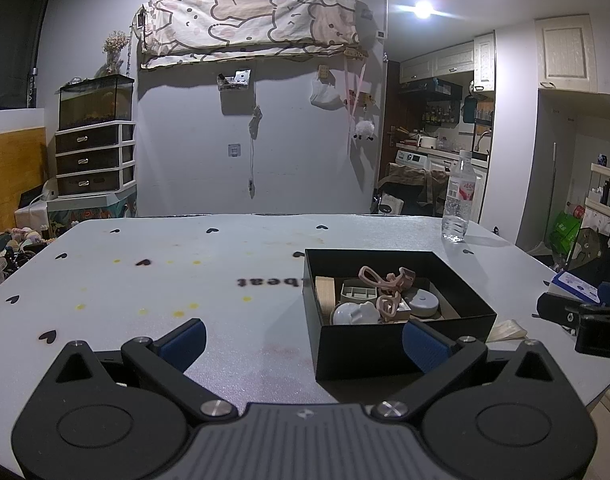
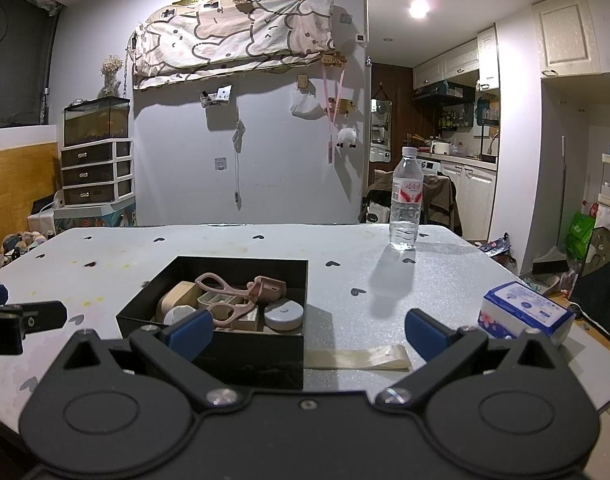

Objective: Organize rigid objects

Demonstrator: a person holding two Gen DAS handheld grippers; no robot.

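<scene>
Your left gripper (image 1: pixel 303 340) has its jaws spread wide and holds nothing; your right gripper (image 2: pixel 305 334) is the same. Both hover over the table (image 2: pixel 445 280). The black box (image 2: pixel 225 360) lies just ahead, filled with pink eyelash curlers (image 2: pixel 225 296) and small items. A beige strip (image 2: pixel 357 358) touches its side.

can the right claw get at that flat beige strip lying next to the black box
Probably yes. The right claw is open and empty, and the beige strip lies flat on bare table just ahead of it, beside the black box, with nothing covering it.
</scene>
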